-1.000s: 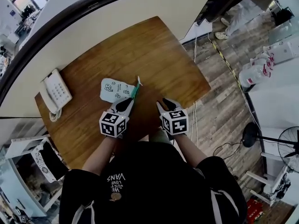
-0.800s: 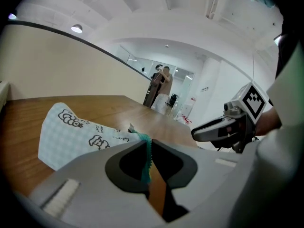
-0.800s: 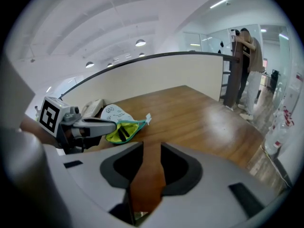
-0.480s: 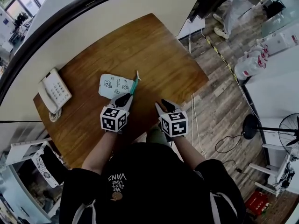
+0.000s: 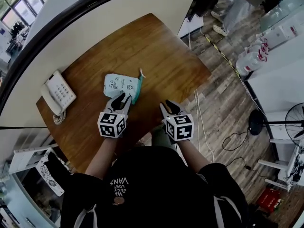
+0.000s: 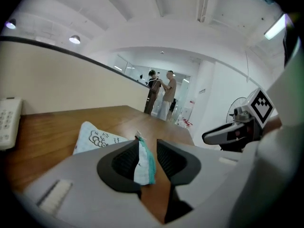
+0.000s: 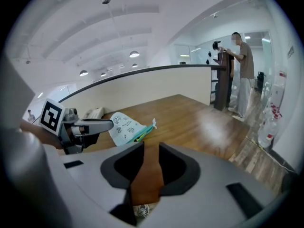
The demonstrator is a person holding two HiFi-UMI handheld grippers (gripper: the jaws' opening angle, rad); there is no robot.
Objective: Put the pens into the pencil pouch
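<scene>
The pale blue pencil pouch with cartoon prints and a teal zip edge lies flat on the wooden table. My left gripper sits at its near end with the jaws opening. In the left gripper view the teal edge shows in the gap of the left gripper, and the pads are not pressing on it. My right gripper hovers over the table's front edge to the right, open and empty, which the right gripper view confirms. I see no loose pen on the table.
A white desk telephone stands at the table's left end. A curved partition wall runs behind the table. To the right lie wood flooring with cables, and a standing fan. Two people stand far off.
The left gripper's jaws were shut on the pouch's teal edge and have now spread apart. Both grippers have drawn back slightly towards me. The pouch stays on the table.
</scene>
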